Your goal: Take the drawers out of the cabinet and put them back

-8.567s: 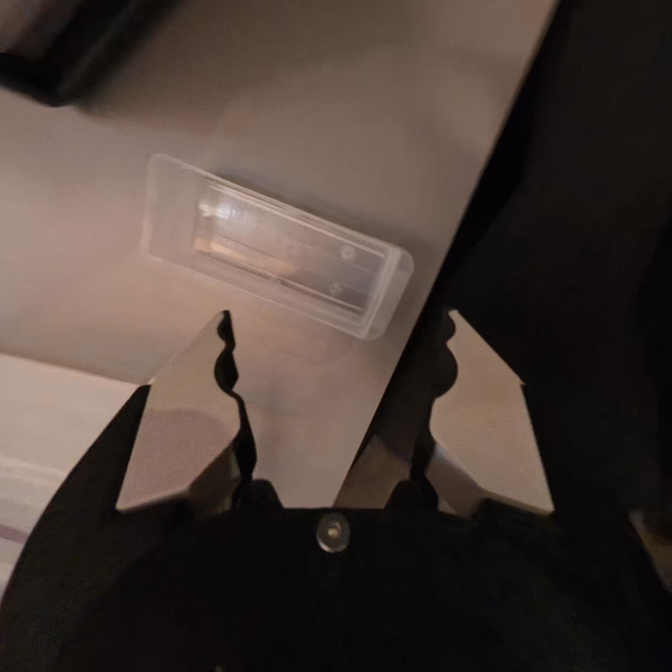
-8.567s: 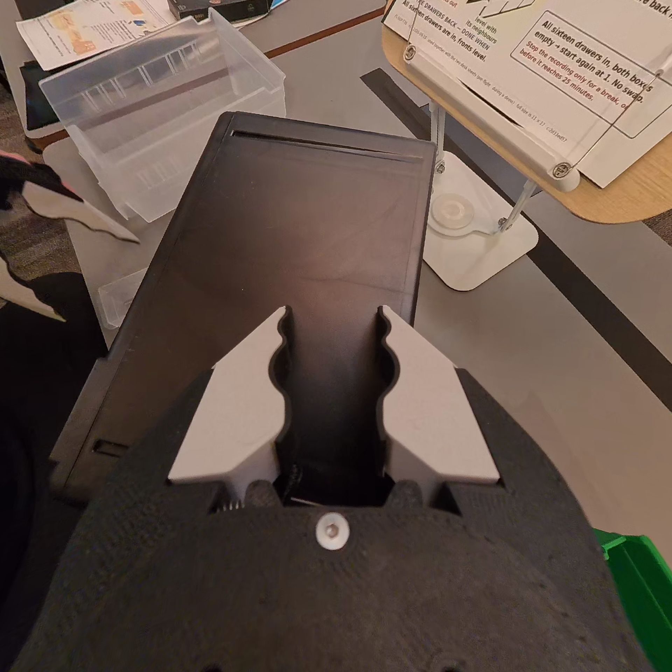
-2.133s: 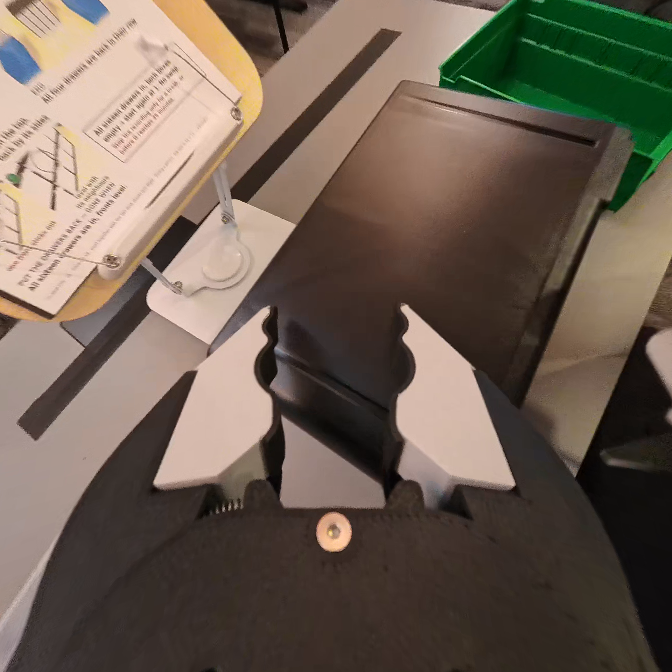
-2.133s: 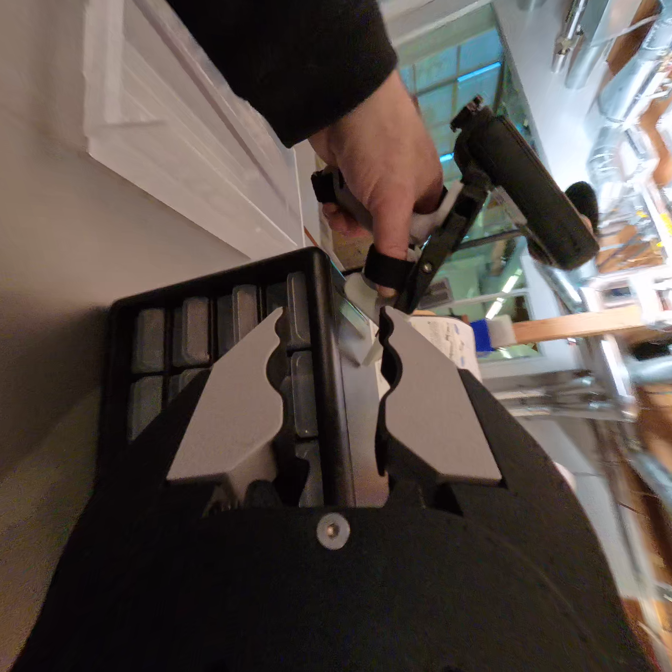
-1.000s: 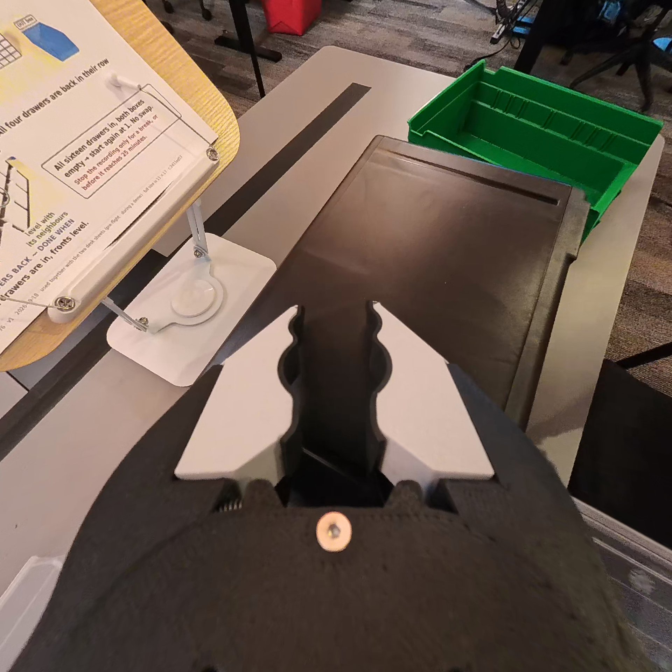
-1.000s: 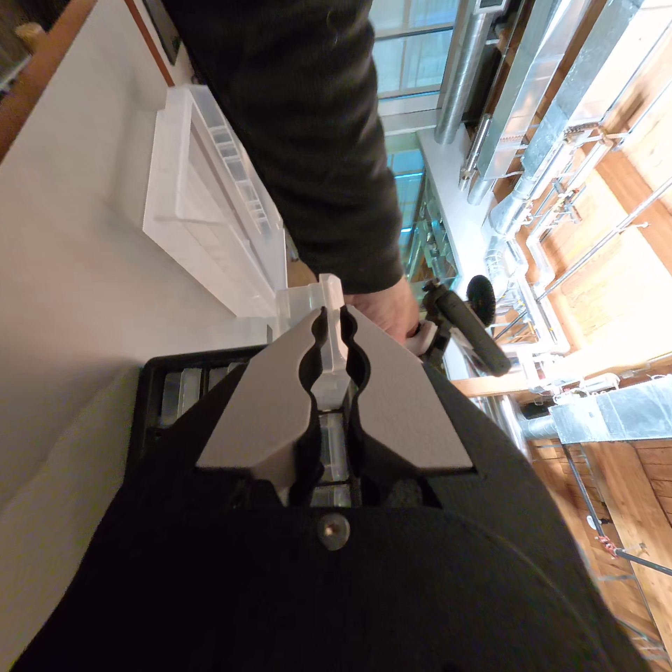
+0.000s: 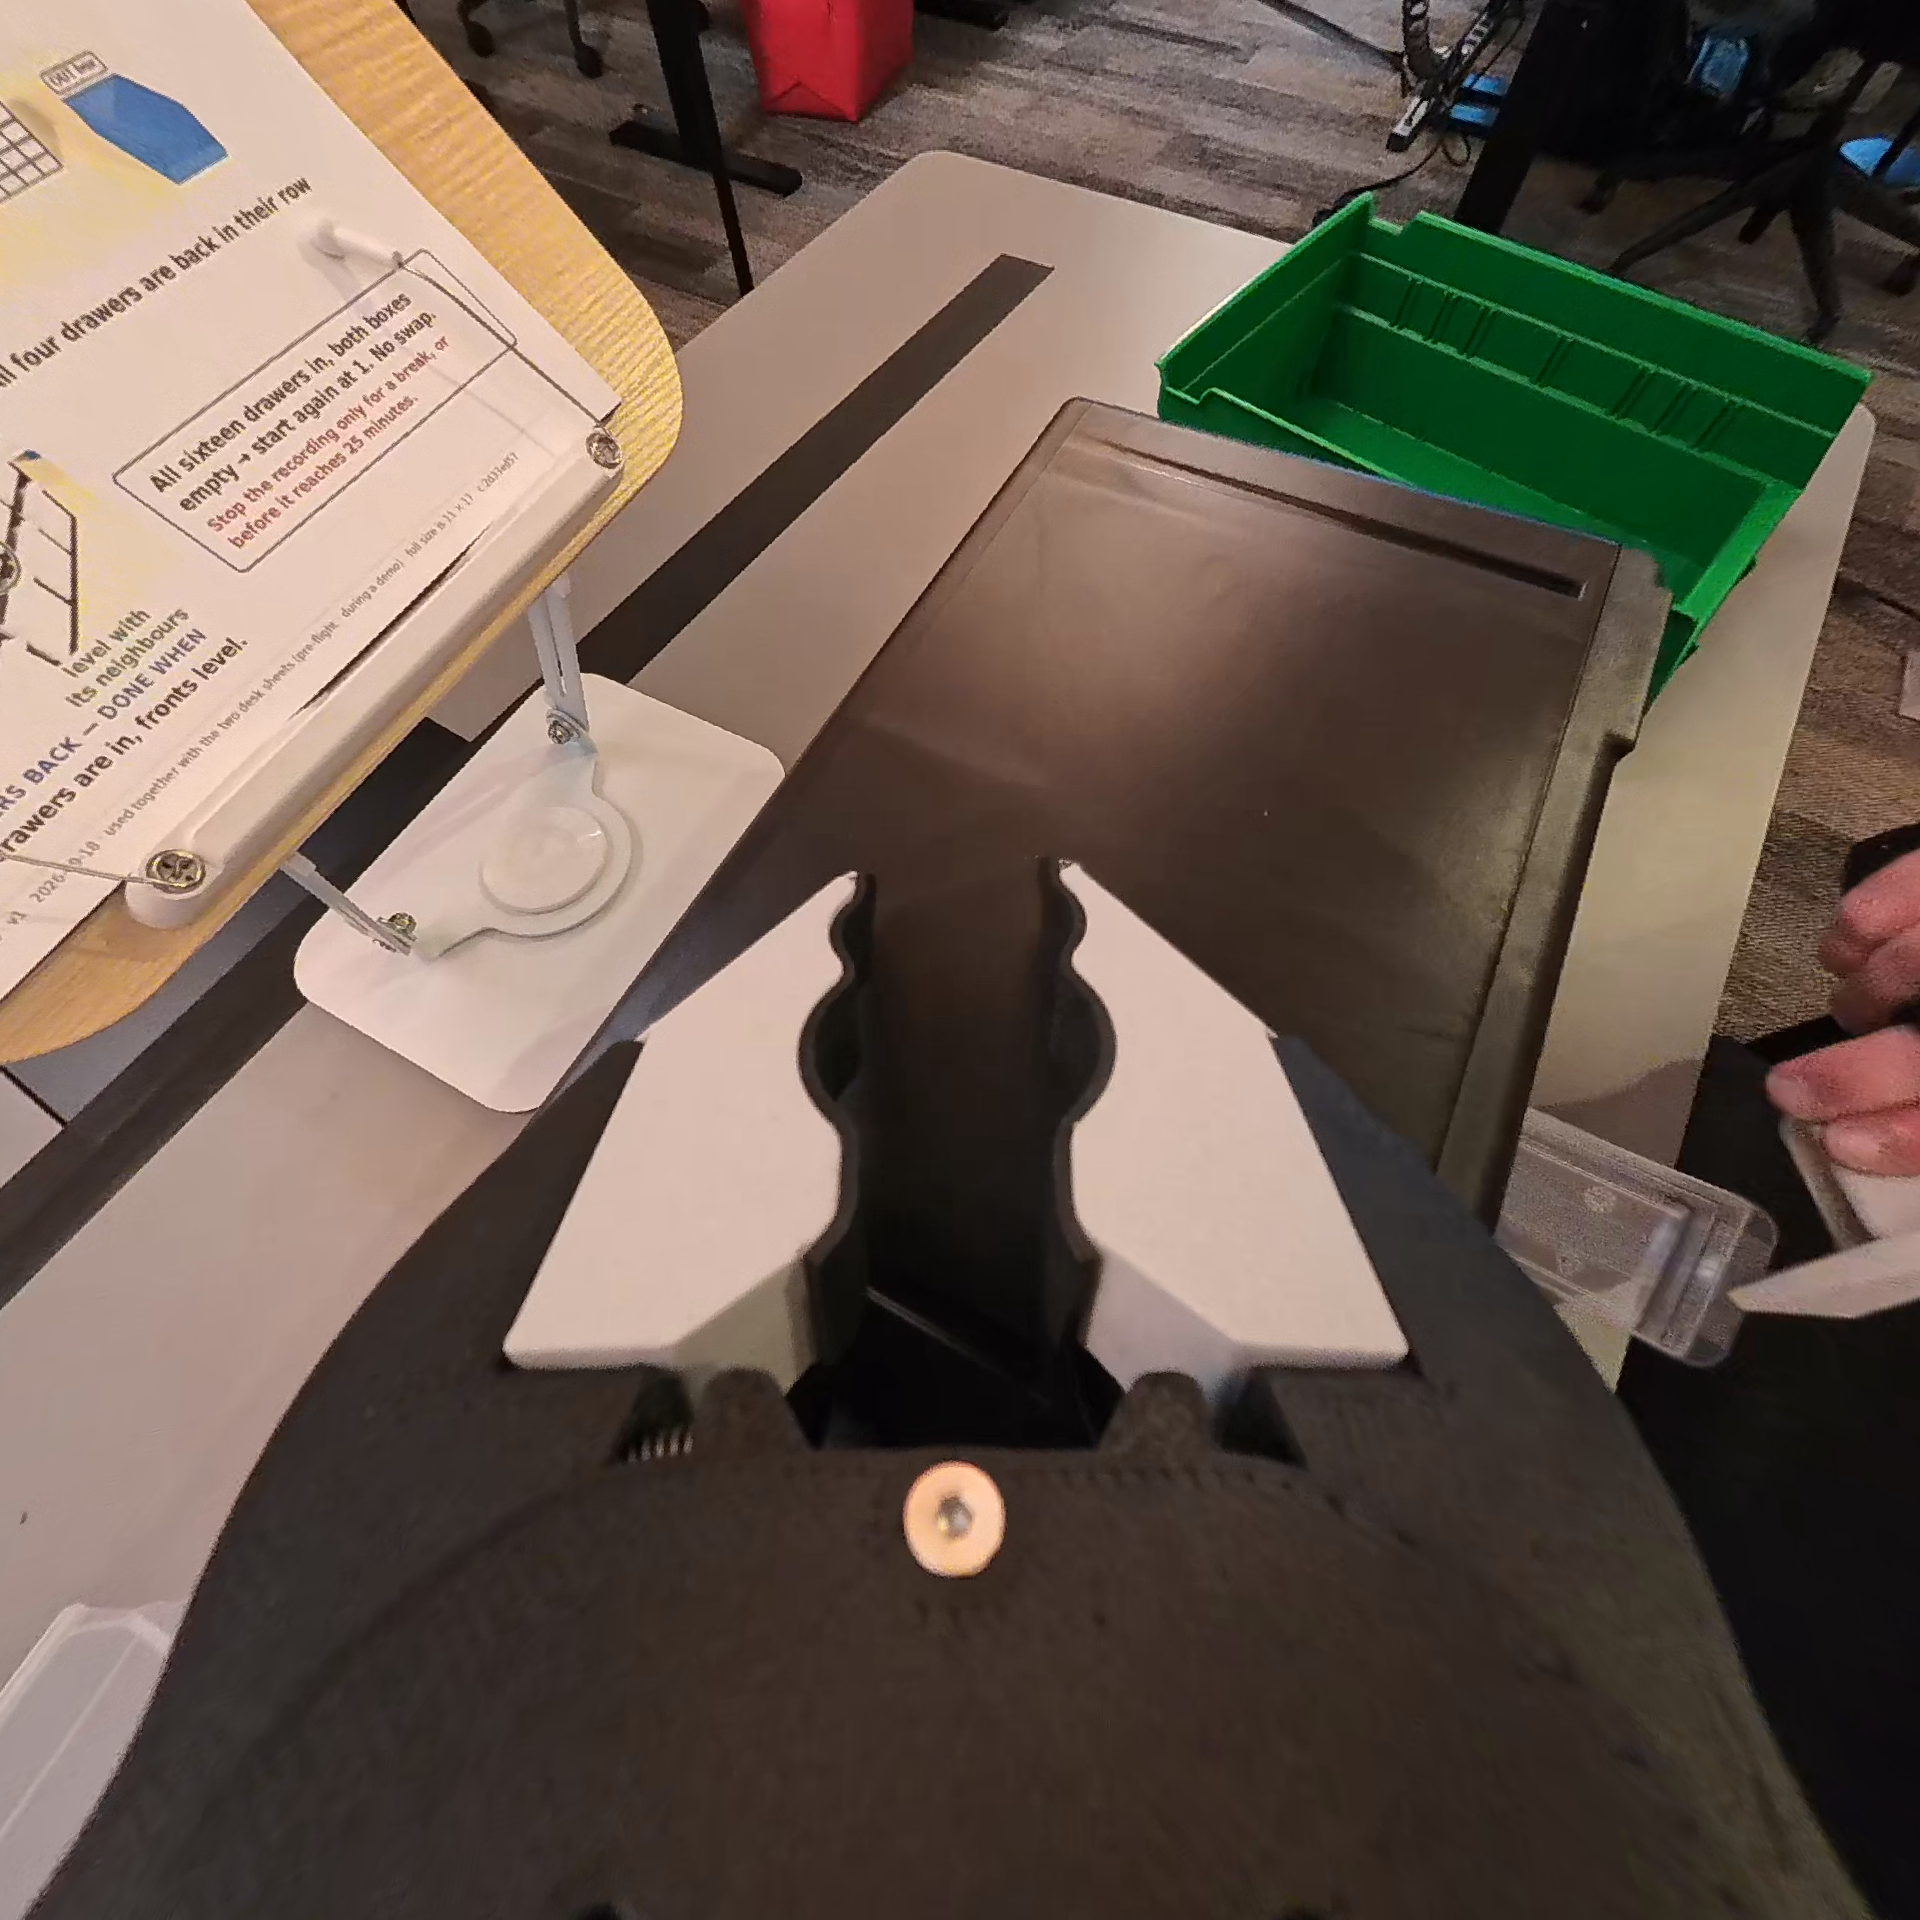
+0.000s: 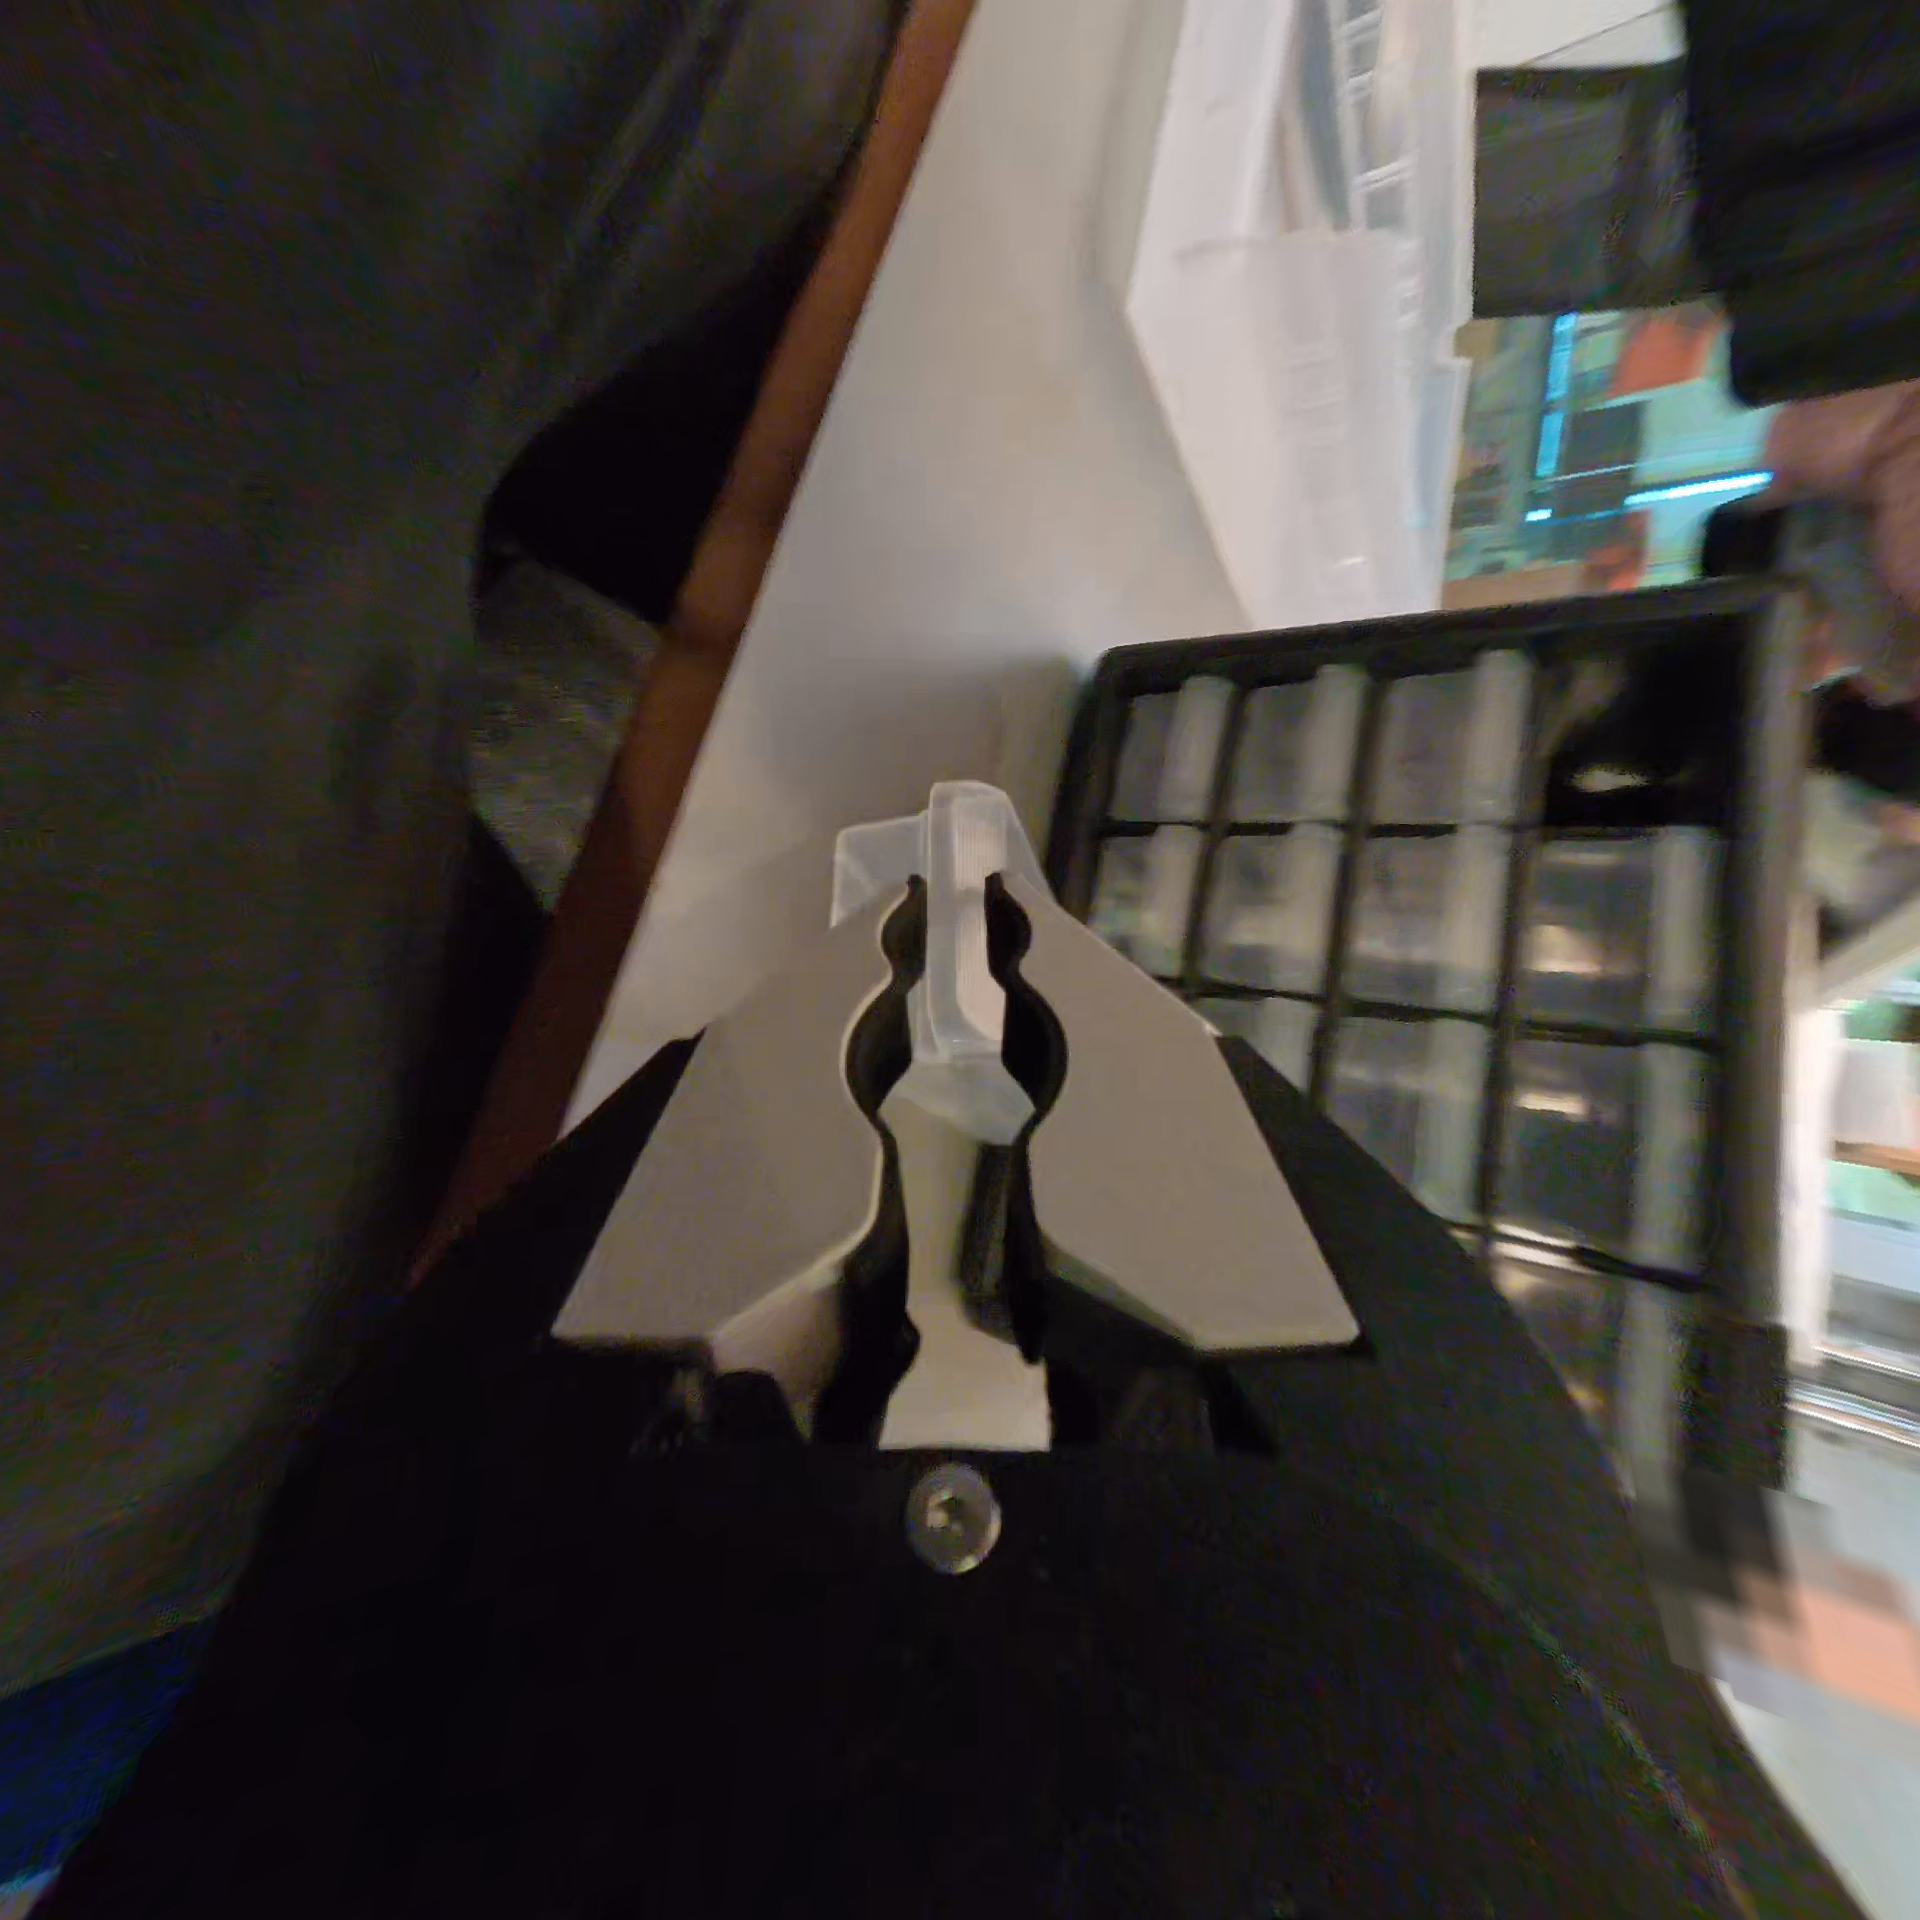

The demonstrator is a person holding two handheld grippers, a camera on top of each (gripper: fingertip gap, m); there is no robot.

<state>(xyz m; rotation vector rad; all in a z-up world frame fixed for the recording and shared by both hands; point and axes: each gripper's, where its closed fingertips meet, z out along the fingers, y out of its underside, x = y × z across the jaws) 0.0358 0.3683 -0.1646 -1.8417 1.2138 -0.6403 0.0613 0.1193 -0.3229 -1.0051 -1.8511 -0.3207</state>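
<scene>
Drawer (image 8: 961, 935) points lengthwise away, handle pinched in right tongs (image 8: 951, 883).

Left gripper (image 7: 956, 904) fingers parted, nothing between; right gripper (image 8: 954, 894) pinched tight, rolled sideways

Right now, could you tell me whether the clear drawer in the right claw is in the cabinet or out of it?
Out. The right claw is shut on the clear drawer, beside the cabinet, whose top corner slot is dark and empty.

Right gripper (image 8: 951, 883) drew the clear drawer (image 8: 961, 956) clear of the cabinet (image 8: 1434, 935), which shifted to 2 o'clock; one top-row slot stood empty.
</scene>
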